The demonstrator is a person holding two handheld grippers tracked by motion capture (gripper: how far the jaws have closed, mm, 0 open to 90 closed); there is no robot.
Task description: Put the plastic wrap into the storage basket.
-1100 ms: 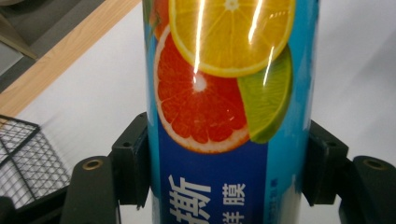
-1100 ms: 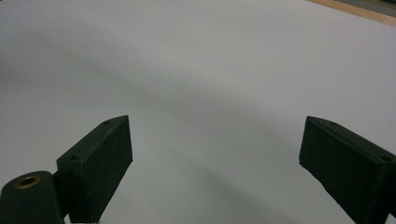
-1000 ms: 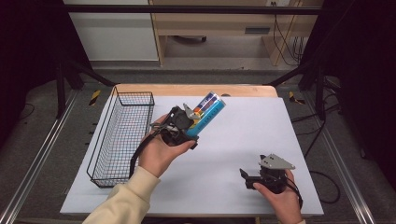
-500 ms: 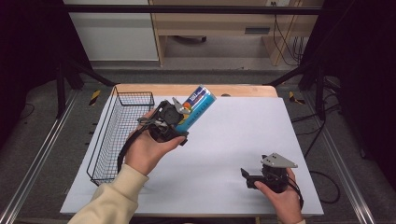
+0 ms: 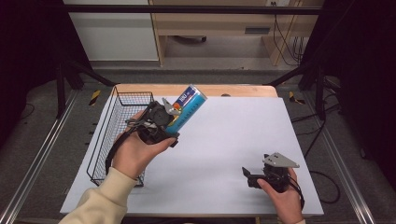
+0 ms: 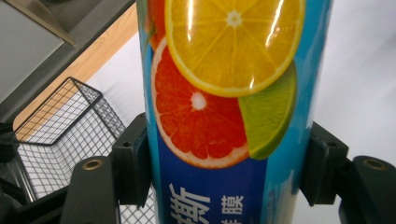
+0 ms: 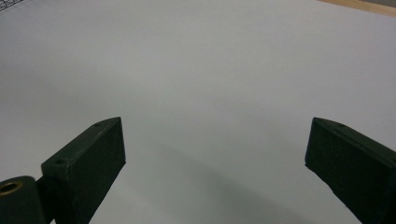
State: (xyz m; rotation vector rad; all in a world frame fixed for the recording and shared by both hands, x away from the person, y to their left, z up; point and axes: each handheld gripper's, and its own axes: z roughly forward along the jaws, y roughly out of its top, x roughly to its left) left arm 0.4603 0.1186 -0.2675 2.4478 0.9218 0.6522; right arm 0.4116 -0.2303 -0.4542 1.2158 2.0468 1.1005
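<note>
Left tongs point(image 5: 175, 122): clamped on blue citrus-print can point(image 5: 188, 106), raised, tilted toward 1 o'clock | right tongs point(image 5: 246, 175): jaws apart, resting on white surface point(image 5: 233, 140) | wire basket point(image 5: 116, 135): 9 o'clock of can.

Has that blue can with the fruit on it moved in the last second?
Yes. The can, clamped in the left claw, has shifted left across the table toward the wire basket, nearly reaching its rim.
</note>
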